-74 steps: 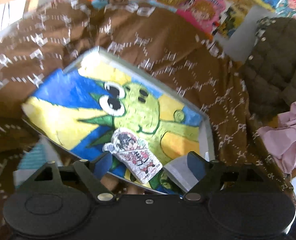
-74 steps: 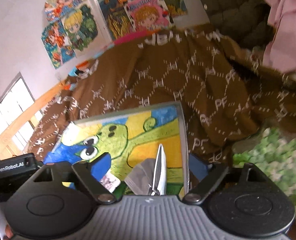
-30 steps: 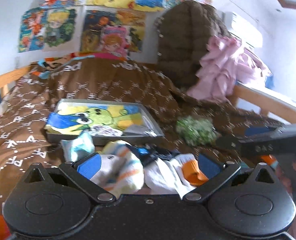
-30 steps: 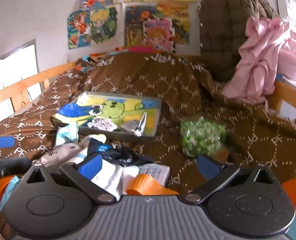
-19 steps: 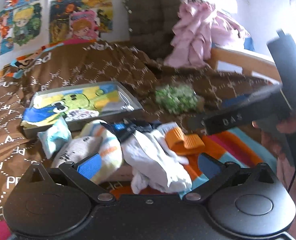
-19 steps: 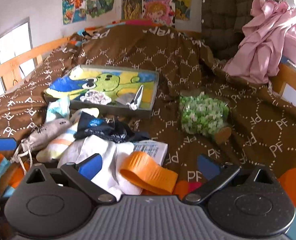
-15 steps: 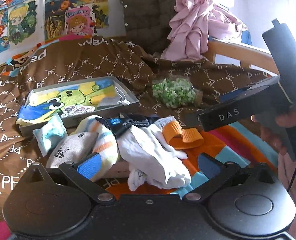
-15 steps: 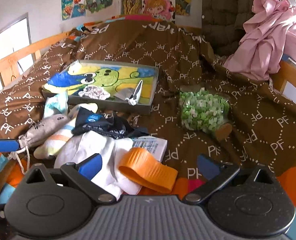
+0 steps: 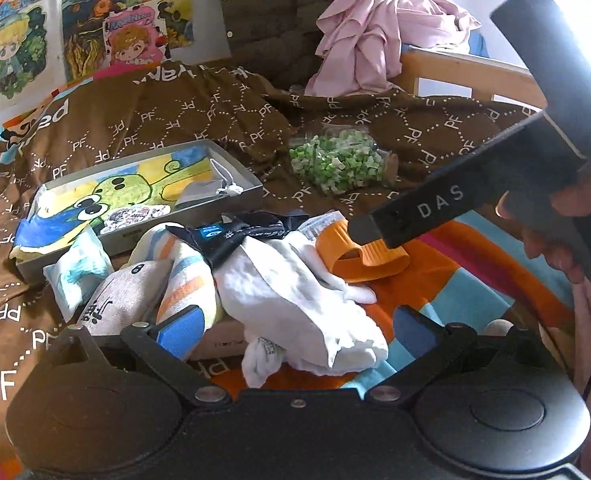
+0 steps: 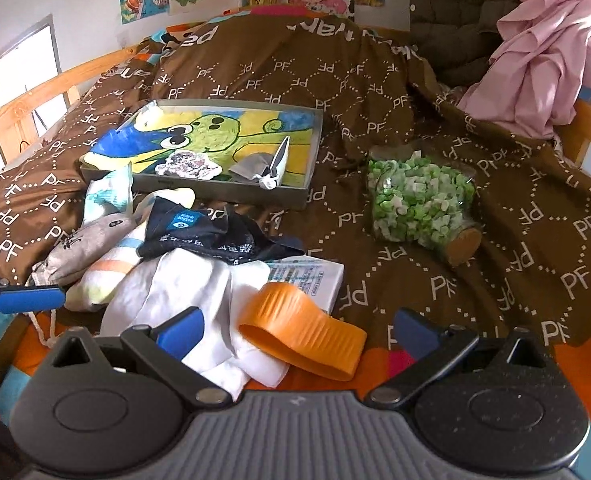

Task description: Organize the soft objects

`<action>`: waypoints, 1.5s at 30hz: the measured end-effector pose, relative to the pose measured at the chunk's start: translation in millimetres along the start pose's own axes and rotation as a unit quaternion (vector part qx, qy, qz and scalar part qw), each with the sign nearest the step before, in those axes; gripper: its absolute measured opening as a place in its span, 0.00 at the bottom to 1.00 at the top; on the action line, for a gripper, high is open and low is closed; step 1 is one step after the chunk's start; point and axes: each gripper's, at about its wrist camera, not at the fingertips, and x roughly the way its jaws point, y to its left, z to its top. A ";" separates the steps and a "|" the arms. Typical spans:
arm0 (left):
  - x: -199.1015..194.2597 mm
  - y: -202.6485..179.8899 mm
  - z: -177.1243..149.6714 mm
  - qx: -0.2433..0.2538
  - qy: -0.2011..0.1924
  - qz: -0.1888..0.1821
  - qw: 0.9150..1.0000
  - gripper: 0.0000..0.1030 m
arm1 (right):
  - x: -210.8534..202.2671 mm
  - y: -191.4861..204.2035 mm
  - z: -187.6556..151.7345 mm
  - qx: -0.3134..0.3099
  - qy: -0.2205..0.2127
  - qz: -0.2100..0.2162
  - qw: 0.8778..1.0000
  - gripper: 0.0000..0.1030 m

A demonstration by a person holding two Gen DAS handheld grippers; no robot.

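A heap of soft things lies on the bed in front of both grippers: white socks, a striped sock, a dark navy cloth, a grey drawstring pouch and a pale blue packet. My left gripper hangs open over the white socks. My right gripper is open above an orange band. Behind the heap, a grey tray with a cartoon lining holds a printed pouch and a small grey pouch.
A jar of green and white pieces lies on the brown quilt to the right. A pink cloth hangs on the wooden bed rail. A hand holds the right gripper's body. A white paper packet lies under the pile.
Both grippers have drawn back from over the tray to the near heap of socks and pouches. In the last half second they shifted only slightly.
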 end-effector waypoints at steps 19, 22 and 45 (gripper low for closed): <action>16.0 23.5 3.5 -0.082 0.020 -0.022 0.996 0.81 | 61.2 -21.3 23.8 0.019 0.080 0.057 0.995 0.91; 22.5 34.7 3.7 -0.138 0.030 -0.045 0.989 0.80 | 67.4 -28.5 23.6 0.052 0.093 0.066 0.992 0.89; 25.3 24.4 13.3 -0.151 -0.020 -0.051 0.987 0.48 | 75.9 -36.8 22.1 0.095 0.106 0.074 0.987 0.68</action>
